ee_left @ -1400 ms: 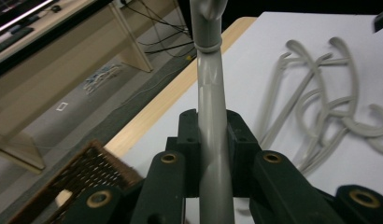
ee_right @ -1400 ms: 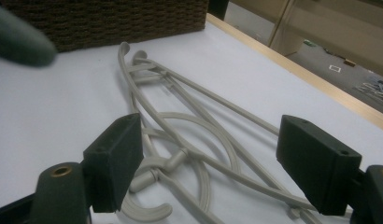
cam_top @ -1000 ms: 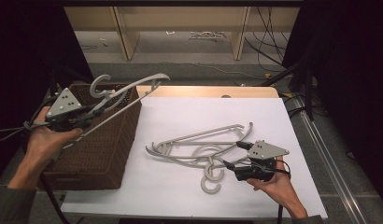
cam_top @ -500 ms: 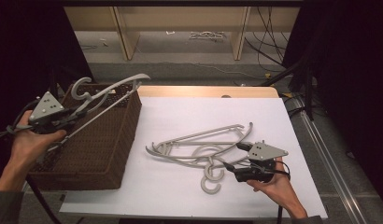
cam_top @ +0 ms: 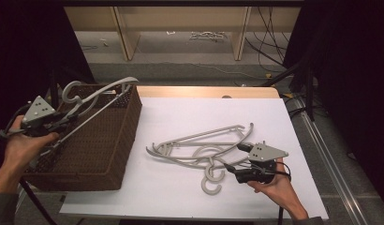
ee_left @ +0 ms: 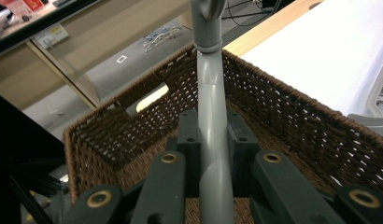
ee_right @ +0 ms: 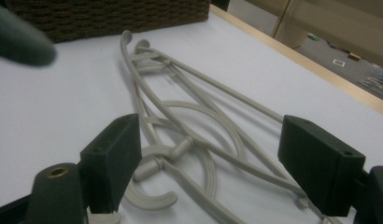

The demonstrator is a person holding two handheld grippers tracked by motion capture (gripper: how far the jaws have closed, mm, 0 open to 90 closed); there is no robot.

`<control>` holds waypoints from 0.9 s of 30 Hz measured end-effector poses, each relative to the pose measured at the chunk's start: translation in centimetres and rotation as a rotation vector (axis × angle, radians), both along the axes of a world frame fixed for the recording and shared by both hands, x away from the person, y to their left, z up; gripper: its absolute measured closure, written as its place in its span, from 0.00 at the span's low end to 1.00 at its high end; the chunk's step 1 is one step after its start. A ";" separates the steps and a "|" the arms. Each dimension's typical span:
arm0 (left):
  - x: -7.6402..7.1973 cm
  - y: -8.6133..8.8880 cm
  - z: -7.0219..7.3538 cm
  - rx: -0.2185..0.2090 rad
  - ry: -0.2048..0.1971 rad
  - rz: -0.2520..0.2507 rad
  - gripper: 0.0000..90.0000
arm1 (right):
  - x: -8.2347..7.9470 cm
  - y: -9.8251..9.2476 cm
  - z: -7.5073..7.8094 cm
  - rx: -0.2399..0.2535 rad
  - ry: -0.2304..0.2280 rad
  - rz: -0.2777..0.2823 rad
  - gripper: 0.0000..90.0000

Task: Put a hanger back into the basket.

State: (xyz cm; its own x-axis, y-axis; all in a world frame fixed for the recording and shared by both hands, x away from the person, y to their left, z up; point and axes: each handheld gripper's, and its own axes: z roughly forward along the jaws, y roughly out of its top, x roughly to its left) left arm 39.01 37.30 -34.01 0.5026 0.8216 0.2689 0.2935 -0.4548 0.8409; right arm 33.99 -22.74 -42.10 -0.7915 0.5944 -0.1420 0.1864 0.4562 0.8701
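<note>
1. We hold our left tongs (cam_top: 56,125) over the near-left part of the wicker basket (cam_top: 110,150), which sits at the left edge of the white tabletop (cam_top: 180,197).
2. These left tongs are clenched on a grey plastic hanger (cam_top: 94,101); in the left gripper view its bar (ee_left: 212,140) runs straight up between the two black jaws, which press against it on either side.
3. In the high view the held hanger slants from our left hand (cam_top: 21,150) up toward the basket's far right corner, its hook (cam_top: 70,91) curling above the far rim.
4. We cannot tell whether any part of that hanger touches the basket.
5. Our right tongs (cam_top: 234,159) rest low at the right of the tabletop, jaws spread apart and grasping nothing.
6. In the right gripper view those jaws stand wide on either side of a pile of grey hangers (ee_right: 194,135) lying flat on the white surface, without pressing on them.
7. In the high view that pile (cam_top: 199,145) lies mid-tabletop, well apart from the basket, with two hooks (cam_top: 212,180) curling toward the near edge just beside the right tongs.
</note>
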 end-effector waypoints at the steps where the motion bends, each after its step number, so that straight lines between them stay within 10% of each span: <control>1: 0.0 0.1 -0.1 0.003 0.001 0.007 0.88 | 0.0 0.0 0.0 -0.002 0.001 0.000 0.25; 20: 0.5 1.8 -3.4 -0.019 0.104 0.076 0.88 | 0.1 0.1 -0.2 0.000 0.002 0.000 0.25; 27: 1.4 0.9 -4.4 0.098 0.209 0.034 0.87 | 0.0 0.1 -0.2 -0.007 0.005 0.005 0.25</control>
State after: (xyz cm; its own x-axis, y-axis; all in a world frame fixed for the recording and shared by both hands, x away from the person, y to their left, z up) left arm 40.46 38.24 -38.45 0.5287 0.8139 0.2409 0.4732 -0.5182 0.7124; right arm 34.02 -22.61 -42.34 -0.7953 0.5892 -0.1424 0.1884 0.4636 0.8658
